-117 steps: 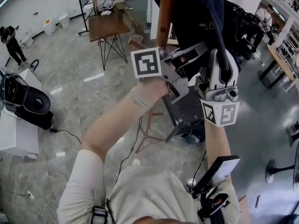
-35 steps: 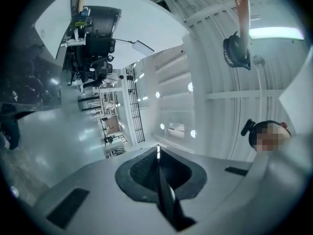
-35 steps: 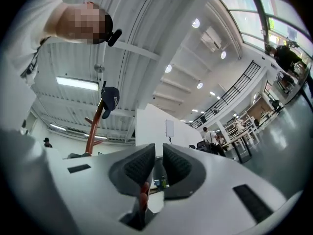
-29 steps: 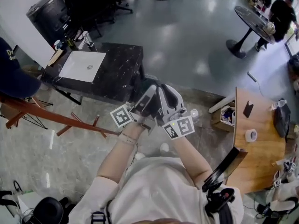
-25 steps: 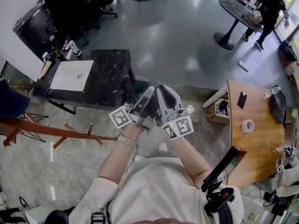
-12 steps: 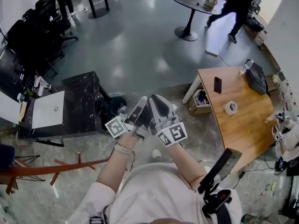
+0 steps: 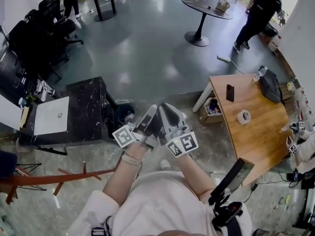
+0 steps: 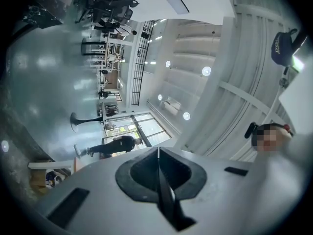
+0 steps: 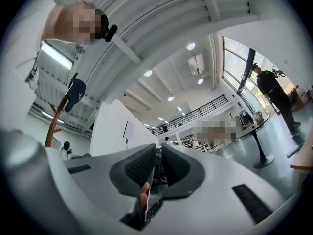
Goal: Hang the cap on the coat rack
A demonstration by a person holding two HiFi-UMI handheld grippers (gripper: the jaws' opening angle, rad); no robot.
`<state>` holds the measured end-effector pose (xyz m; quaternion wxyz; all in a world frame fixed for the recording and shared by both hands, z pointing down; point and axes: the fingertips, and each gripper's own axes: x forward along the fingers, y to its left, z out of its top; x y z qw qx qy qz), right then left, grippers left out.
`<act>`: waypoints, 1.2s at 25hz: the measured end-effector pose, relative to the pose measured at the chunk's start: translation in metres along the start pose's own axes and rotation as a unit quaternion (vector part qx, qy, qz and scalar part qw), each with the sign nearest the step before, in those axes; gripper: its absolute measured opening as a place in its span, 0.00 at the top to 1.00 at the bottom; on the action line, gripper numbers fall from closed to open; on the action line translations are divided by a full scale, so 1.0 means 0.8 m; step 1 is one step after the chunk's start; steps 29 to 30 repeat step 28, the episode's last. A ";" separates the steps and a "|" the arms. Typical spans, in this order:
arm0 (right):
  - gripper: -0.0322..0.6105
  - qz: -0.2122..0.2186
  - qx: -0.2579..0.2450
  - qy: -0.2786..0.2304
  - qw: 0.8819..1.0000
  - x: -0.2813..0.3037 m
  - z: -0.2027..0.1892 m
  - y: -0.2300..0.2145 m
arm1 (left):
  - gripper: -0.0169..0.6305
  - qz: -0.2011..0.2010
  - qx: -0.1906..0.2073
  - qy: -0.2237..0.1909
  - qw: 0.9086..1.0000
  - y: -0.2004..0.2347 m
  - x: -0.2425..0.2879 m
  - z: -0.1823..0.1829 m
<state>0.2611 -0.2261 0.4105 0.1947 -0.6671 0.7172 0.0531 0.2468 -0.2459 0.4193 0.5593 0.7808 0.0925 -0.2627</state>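
The dark blue cap (image 7: 6,163) hangs on the end of the wooden coat rack (image 7: 64,175) at the head view's left edge, well apart from both grippers. It also shows small in the left gripper view as the cap (image 8: 282,48), and in the right gripper view as the cap (image 9: 76,93) atop the rack's curved pole (image 9: 53,124). My left gripper (image 7: 151,111) and right gripper (image 7: 165,108) are held side by side before my chest, pointing up and away. The left gripper (image 8: 158,151) is shut with nothing in it. The right gripper (image 9: 157,151) shows a narrow gap, with nothing held.
A black table with a white sheet (image 7: 81,107) stands ahead on the left. To the right is a wooden table (image 7: 256,127) with a tape roll, a phone and a bag, and a box (image 7: 211,107) beside it. Farther off are a round table (image 7: 204,6), office chairs (image 7: 39,33) and a person in black (image 7: 256,11).
Earlier both grippers were raised at the cap on the rack. Now they are lowered and the cap hangs free. The head view swung right, so the rack slid to the left edge; the distant person walked right.
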 end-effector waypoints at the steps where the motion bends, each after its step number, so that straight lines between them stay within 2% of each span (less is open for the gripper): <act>1: 0.89 0.000 0.001 0.002 1.000 0.001 -0.004 0.003 | 0.95 0.004 0.000 -0.001 1.000 0.001 -0.004 0.002; 15: 0.89 0.008 0.018 0.017 1.000 0.000 -0.020 0.010 | 0.95 0.025 0.007 -0.012 1.000 0.012 -0.023 0.004; 22: 0.89 0.007 0.018 0.018 1.000 -0.015 -0.019 0.004 | 0.95 0.025 0.006 -0.012 1.000 0.014 -0.022 -0.012; 30: 0.89 0.014 0.018 0.021 1.000 -0.010 -0.022 -0.001 | 0.95 0.024 0.009 -0.023 0.999 0.017 -0.018 -0.009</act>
